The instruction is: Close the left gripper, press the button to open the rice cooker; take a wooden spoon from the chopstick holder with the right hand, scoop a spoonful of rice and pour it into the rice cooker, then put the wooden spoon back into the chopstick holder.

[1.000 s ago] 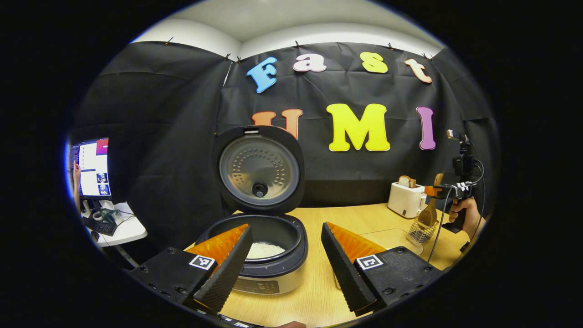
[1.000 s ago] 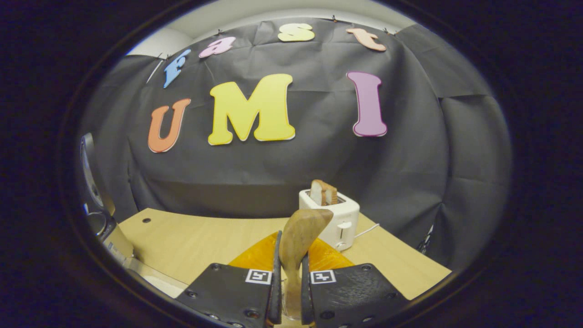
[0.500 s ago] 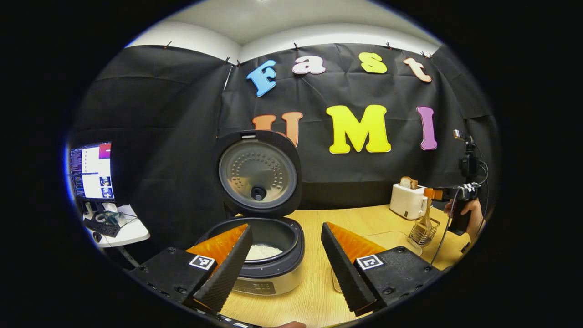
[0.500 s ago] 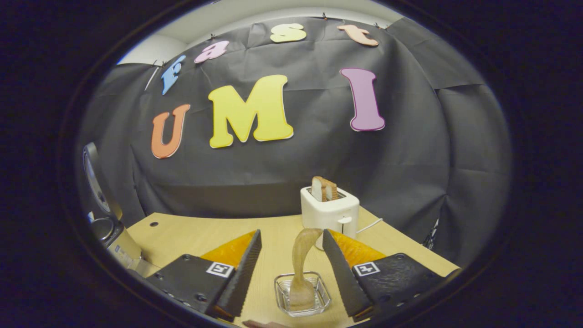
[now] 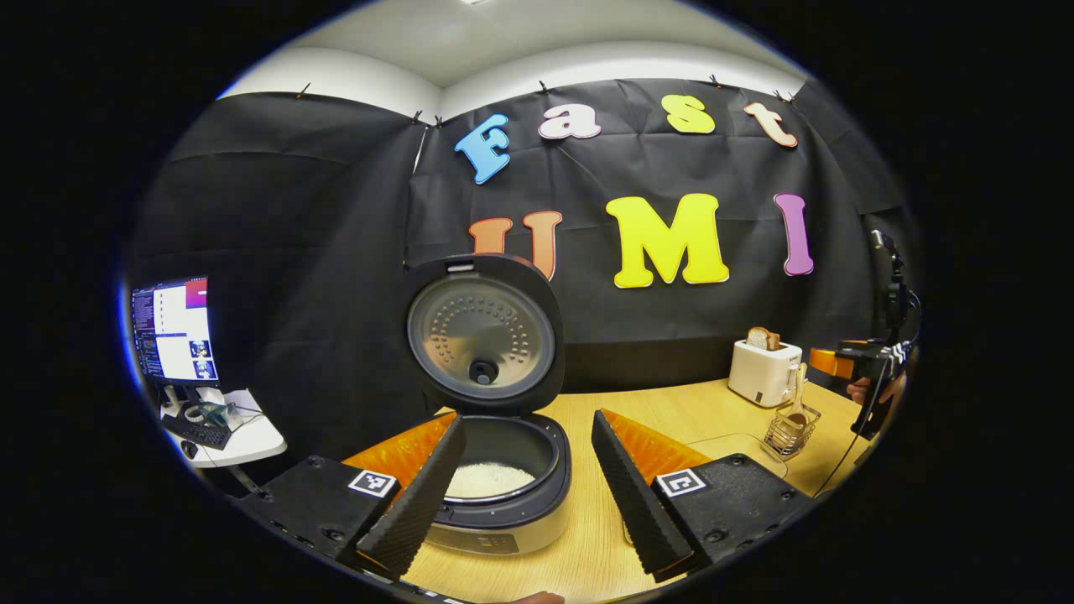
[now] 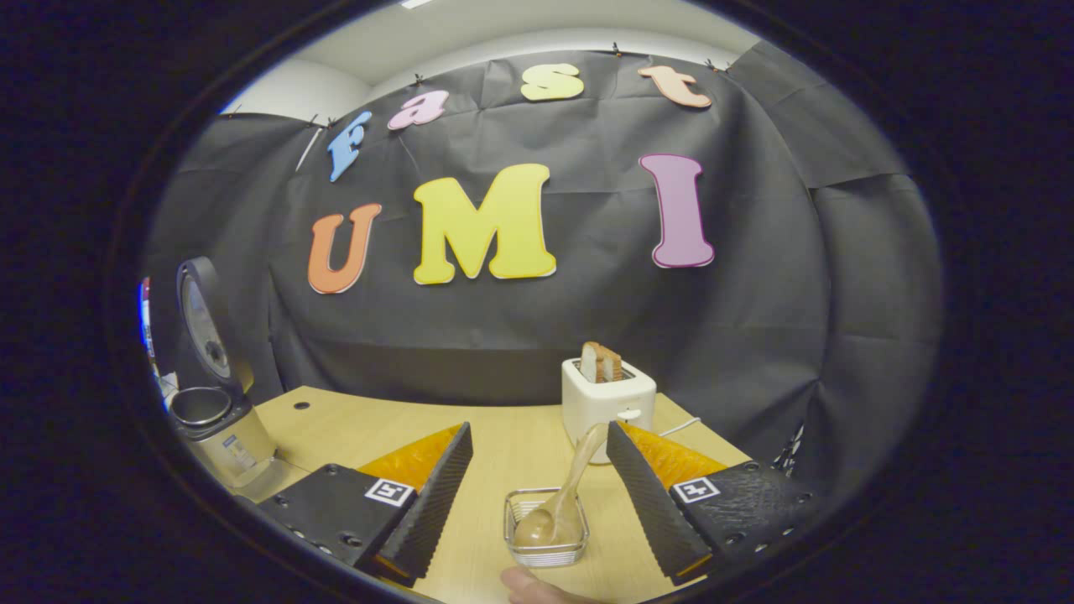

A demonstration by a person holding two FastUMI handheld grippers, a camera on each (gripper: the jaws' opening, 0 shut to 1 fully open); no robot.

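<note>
Black cloth wall hung by clips along its top edge, creased, wrapping the booth on the back and both sides. Above it a white wall and ceiling, evenly lit. Light wood bench runs up to the cloth; a small round hole near its far left corner. Left of the booth, a lit monitor stands on a small white side table with a keyboard and cables.

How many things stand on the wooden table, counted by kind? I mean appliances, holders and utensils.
Appliances: 2, the rice cooker and the toaster.
Holders: 1, the chopstick holder.
Utensils: 1, the wooden spoon, resting in the holder.
Total: 4.
</note>
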